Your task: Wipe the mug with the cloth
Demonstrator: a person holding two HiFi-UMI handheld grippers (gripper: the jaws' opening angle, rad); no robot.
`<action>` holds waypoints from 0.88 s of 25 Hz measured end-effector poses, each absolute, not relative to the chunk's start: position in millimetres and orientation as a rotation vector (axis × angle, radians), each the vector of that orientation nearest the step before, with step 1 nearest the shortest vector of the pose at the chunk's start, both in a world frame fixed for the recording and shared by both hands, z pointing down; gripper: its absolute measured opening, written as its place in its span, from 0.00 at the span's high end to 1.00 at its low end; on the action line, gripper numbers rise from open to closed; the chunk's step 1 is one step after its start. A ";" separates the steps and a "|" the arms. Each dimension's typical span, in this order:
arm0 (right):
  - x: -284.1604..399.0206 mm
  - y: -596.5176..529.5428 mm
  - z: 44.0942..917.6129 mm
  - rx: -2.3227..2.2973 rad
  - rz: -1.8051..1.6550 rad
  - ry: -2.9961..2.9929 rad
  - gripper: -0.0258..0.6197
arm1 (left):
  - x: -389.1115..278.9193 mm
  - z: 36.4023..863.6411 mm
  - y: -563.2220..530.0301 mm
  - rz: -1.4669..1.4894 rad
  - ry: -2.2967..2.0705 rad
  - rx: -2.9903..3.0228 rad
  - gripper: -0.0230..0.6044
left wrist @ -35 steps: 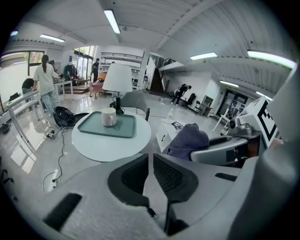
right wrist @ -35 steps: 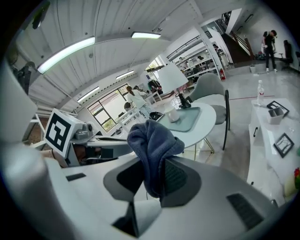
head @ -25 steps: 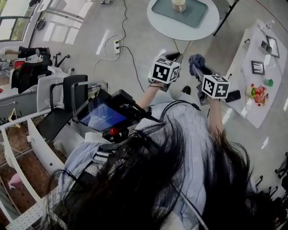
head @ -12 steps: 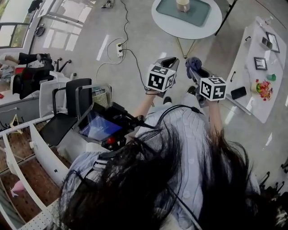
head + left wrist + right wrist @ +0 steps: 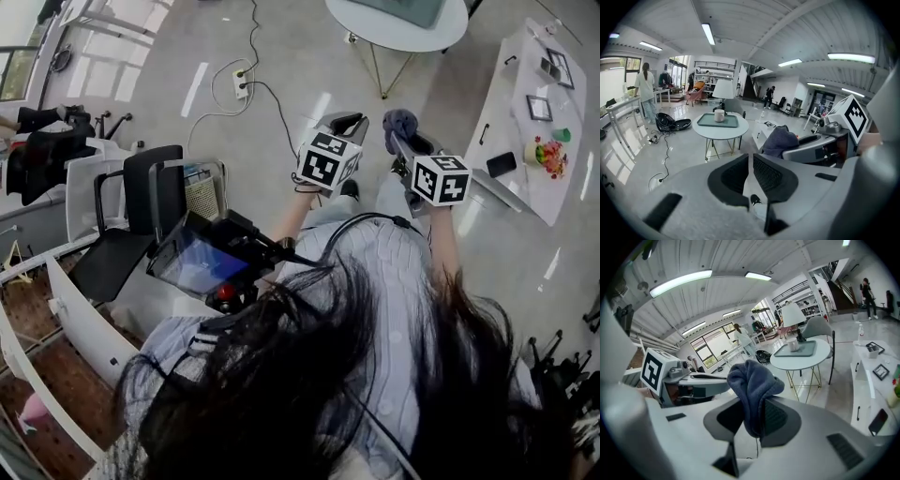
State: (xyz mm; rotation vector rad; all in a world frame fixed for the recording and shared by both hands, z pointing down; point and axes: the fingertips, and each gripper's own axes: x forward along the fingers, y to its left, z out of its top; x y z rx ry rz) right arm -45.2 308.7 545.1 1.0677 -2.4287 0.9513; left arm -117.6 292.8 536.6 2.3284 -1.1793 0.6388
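A white mug [image 5: 719,115] stands on a teal tray [image 5: 717,122] on a round white table [image 5: 721,131], several steps ahead of me; the right gripper view shows the same mug [image 5: 792,344] and tray [image 5: 802,349]. In the head view only the table's near rim [image 5: 398,33] shows, and the mug is out of frame. My right gripper [image 5: 754,416] [image 5: 405,141] is shut on a dark blue cloth [image 5: 752,380] [image 5: 400,122] [image 5: 780,140] that bunches above its jaws. My left gripper [image 5: 751,161] [image 5: 347,120] is held beside it in the air, shut, with nothing in it.
A long white table [image 5: 525,112] with picture frames, a phone and flowers stands at the right. A power strip with cables [image 5: 242,91] lies on the floor ahead left. Black chairs [image 5: 141,202] are at my left. A person [image 5: 647,91] stands far left.
The head view has dropped back: the round table slid to the top edge and the mug left the frame. Both grippers stay side by side in the air, cloth still held.
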 end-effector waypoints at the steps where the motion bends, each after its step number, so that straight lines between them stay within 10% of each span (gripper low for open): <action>1: -43.7 311.9 547.4 1.077 0.957 -2.421 0.82 | -118.4 539.2 296.1 0.633 -1.174 2.325 0.89; 22: -34.8 311.4 549.2 1.106 0.950 -2.405 0.82 | -108.7 540.8 296.5 0.604 -1.124 2.351 0.89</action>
